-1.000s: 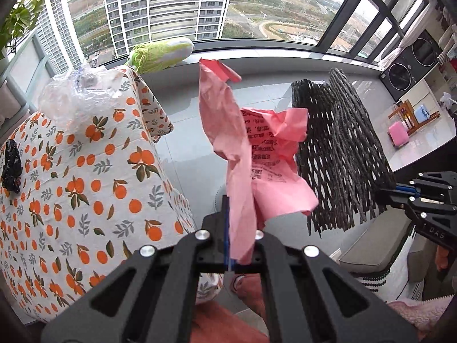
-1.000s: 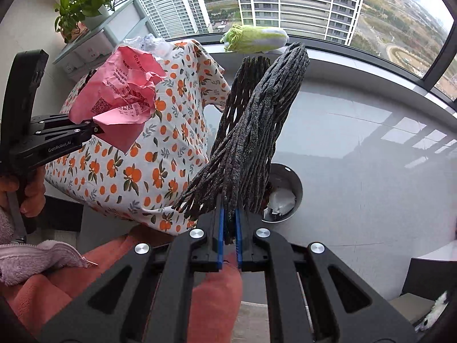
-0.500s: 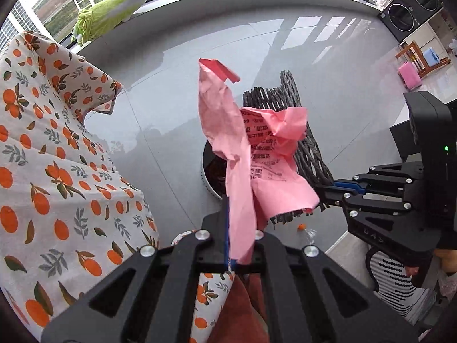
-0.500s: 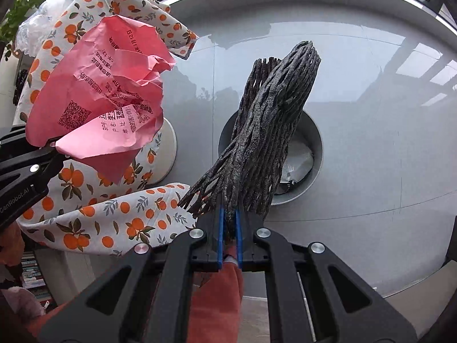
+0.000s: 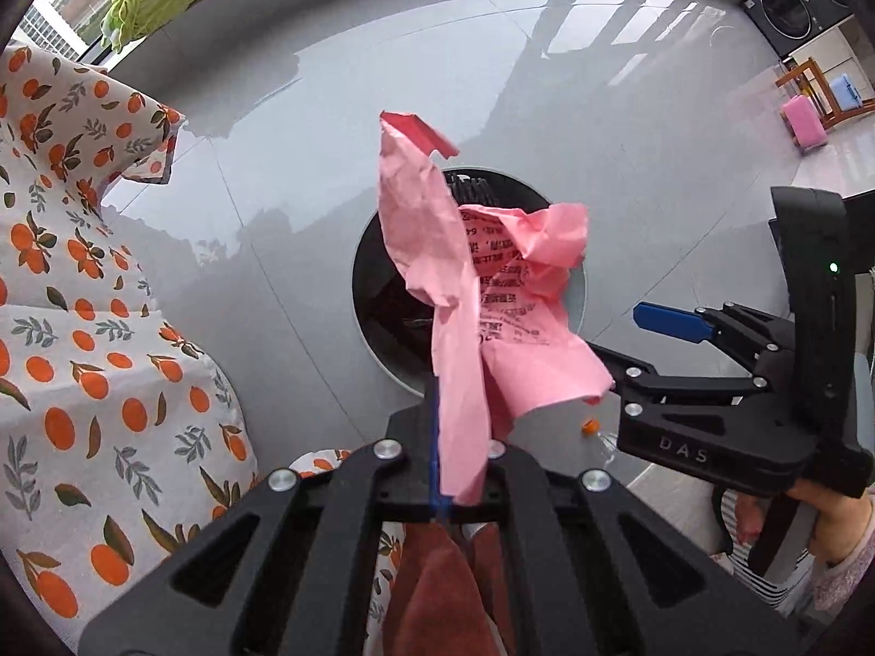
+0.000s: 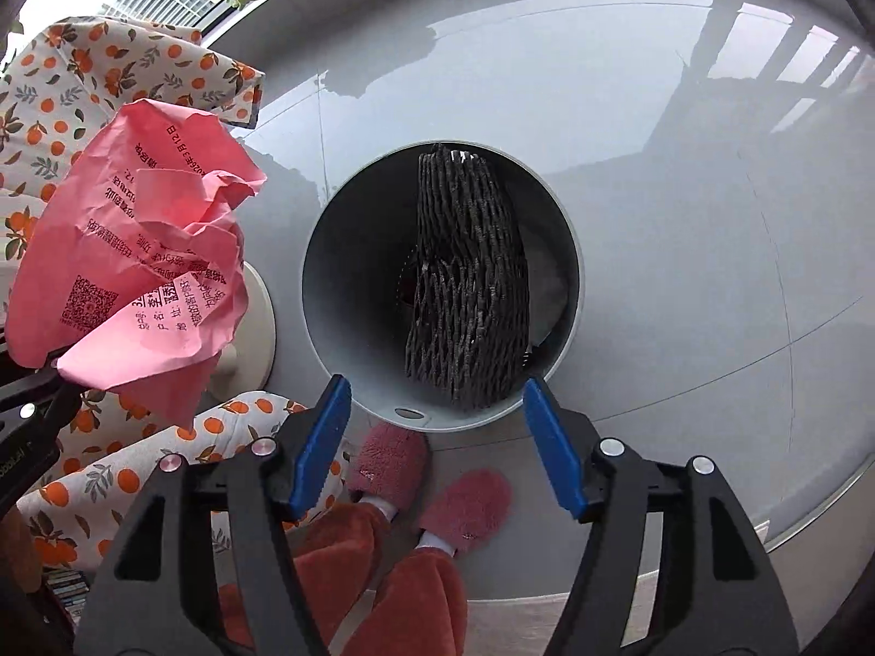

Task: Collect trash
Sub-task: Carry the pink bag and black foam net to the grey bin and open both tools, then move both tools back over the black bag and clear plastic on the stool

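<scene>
On the grey floor, the bin (image 6: pixel 350 295) has the black net (image 6: pixel 467 284) from the wide right tool (image 6: pixel 432 437); the left tool (image 5: pixel 462 497) pinches pink paper (image 5: pixel 481 295), not dropped yet.

A left gripper (image 5: pixel 456 497) pinches crumpled pink paper (image 5: pixel 481 300) directly above a round bin (image 5: pixel 366 322) on grey floor. Right of the bin, the right gripper (image 5: pixel 629 339) gapes empty. Left of the bin hangs an orange-print cloth (image 5: pixel 82 361).
</scene>
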Available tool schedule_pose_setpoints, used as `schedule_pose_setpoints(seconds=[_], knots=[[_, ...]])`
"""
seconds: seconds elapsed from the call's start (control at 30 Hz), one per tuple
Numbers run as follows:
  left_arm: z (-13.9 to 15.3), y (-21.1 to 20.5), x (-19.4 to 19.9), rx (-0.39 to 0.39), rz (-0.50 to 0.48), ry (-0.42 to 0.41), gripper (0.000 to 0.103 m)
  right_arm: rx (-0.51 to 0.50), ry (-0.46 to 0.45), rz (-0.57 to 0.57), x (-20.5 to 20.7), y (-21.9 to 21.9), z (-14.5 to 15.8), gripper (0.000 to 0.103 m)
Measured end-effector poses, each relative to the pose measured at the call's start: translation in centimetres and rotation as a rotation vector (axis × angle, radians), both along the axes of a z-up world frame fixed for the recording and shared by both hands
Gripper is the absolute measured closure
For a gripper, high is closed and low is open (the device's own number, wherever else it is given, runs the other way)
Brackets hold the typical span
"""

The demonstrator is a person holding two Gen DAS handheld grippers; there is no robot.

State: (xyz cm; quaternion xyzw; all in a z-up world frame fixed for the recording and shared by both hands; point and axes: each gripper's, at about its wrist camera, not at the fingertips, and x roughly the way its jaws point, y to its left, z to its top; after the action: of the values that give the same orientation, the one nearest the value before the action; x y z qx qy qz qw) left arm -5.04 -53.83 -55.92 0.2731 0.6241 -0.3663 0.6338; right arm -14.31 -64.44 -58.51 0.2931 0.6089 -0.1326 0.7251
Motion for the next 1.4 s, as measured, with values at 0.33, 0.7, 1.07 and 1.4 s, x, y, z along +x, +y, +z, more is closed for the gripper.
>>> schedule_pose_setpoints(seconds=[0.33,0.7,1.07,1.4], knots=[[-1.1,-2.2,-0.1,0.063,-0.024,-0.006,0.097,-0.034,-0.034,-0.033,-2.8,-0.4,3.7,0.040],[8.8,0.5,-0.3,-0.008,0.024,-0.134,0.031,-0.053,-0.101,0.017,-2.8,2.0,12.8,0.040],[26.8,15.5,3.1,-0.050,0.355,-0.314,0.028,-0.084,-0.315,0.359,6.1,10.5,30.1,0.040],[36.2,33.3,9.3,-0.046,0.717,-0.472,0.028,-0.094,-0.480,0.617,18.2,23.9,41.5,0.040]])
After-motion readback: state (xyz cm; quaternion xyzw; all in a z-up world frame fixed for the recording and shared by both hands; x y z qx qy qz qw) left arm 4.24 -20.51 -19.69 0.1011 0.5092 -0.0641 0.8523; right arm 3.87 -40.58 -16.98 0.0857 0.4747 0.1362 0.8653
